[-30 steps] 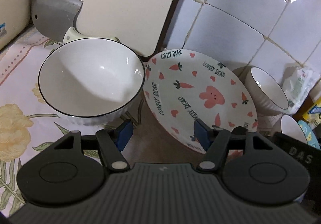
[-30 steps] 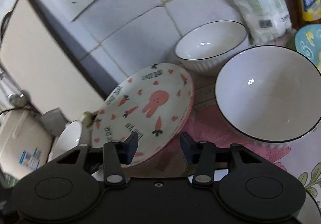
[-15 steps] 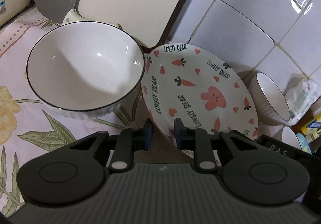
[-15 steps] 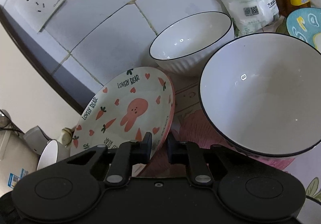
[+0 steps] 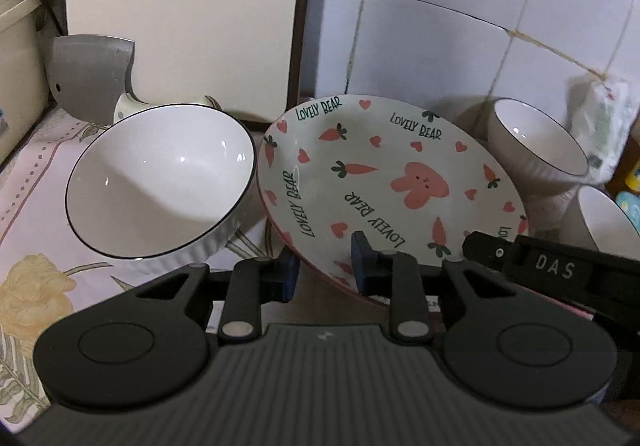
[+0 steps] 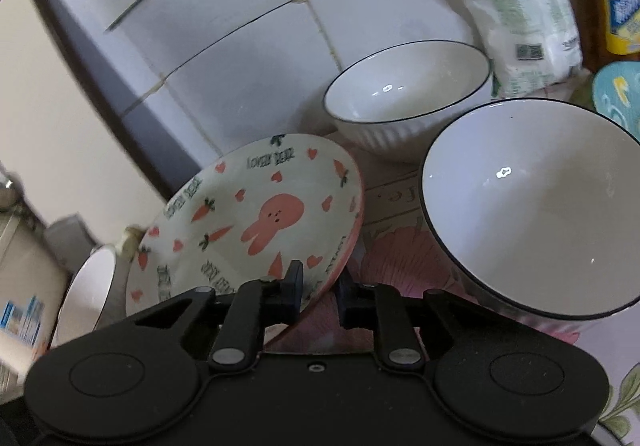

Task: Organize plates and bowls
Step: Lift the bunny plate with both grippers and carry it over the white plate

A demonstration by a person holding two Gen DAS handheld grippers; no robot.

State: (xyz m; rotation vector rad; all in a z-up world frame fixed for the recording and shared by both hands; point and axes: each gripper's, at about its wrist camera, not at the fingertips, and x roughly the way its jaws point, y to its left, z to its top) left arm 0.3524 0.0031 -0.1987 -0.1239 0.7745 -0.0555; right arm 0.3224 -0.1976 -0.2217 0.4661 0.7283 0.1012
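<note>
While both my left gripper and right gripper clamped the tilted rabbit plate by its near rim above the flowered counter, the three white bowls around it remained unstacked, so sorting had barely begun.

Left tool: matte black body, ribbed dark-grey top panel with small lightning-bolt mark at front edge. Two rounded black lobes, each with shallow circular recess. Two black link arms, silver rivet at base of each. Blue pads on fingers. Triangular cut-outs in outer arms.

Right tool: same build in black, smooth top panel with small round hole at front centre. Silver rivets, dark blue pads. Seen from left view: black block lettered "DAS".
</note>
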